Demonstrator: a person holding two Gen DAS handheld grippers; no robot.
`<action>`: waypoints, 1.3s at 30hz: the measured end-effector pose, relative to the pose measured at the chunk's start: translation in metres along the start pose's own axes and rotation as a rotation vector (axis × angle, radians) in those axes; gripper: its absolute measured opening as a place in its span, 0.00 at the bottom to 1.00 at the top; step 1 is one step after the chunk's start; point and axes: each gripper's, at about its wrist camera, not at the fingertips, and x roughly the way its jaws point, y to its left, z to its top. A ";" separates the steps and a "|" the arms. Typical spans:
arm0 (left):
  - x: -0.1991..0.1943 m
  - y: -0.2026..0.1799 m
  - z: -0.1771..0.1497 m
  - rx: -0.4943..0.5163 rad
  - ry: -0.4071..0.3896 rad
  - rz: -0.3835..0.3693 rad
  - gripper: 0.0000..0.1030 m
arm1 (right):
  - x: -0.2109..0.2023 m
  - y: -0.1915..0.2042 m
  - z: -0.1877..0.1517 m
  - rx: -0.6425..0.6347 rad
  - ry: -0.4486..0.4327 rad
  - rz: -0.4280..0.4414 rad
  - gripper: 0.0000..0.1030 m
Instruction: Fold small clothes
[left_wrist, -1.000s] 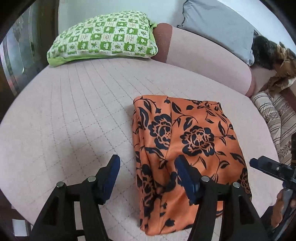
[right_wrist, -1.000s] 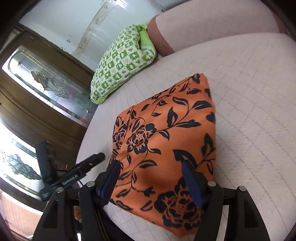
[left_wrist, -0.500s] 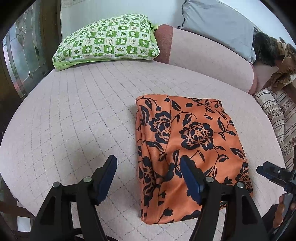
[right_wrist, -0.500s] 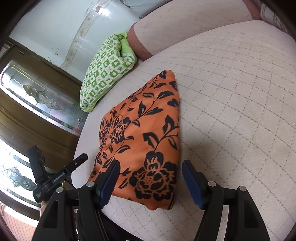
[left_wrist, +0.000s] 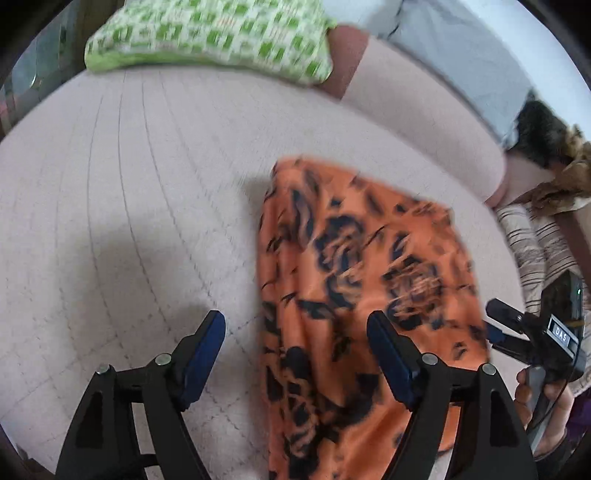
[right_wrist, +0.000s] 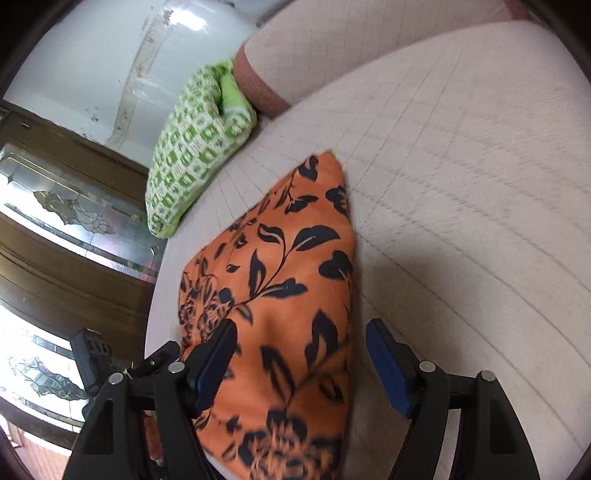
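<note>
A folded orange cloth with a black flower print (left_wrist: 354, 295) lies flat on the pale quilted cushion (left_wrist: 129, 221). It also shows in the right wrist view (right_wrist: 288, 295). My left gripper (left_wrist: 295, 354) is open and empty above the cloth's near left edge. My right gripper (right_wrist: 301, 365) is open and empty above the cloth's near right edge. The right gripper also shows in the left wrist view (left_wrist: 532, 336) at the cloth's right side. The left wrist view is blurred by motion.
A green and white checked pillow (left_wrist: 207, 33) lies at the back left. A grey pillow (left_wrist: 461, 48) and a dark furry thing (left_wrist: 543, 136) are at the back right, striped fabric (left_wrist: 539, 251) to the right. A wooden door with glass (right_wrist: 66, 221) stands past the cushion's left edge.
Both grippers have moved forward and down toward the cloth's near end, still open. The cloth has not moved.
</note>
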 end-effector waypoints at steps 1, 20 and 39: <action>0.004 0.001 -0.002 -0.005 0.012 -0.004 0.77 | 0.008 -0.001 0.000 0.009 0.027 0.006 0.75; -0.070 -0.073 0.010 0.222 -0.178 -0.062 0.24 | -0.103 0.039 0.034 -0.225 -0.171 -0.012 0.33; -0.022 -0.057 -0.012 0.221 -0.100 0.050 0.53 | -0.123 -0.052 0.026 -0.113 -0.286 -0.175 0.56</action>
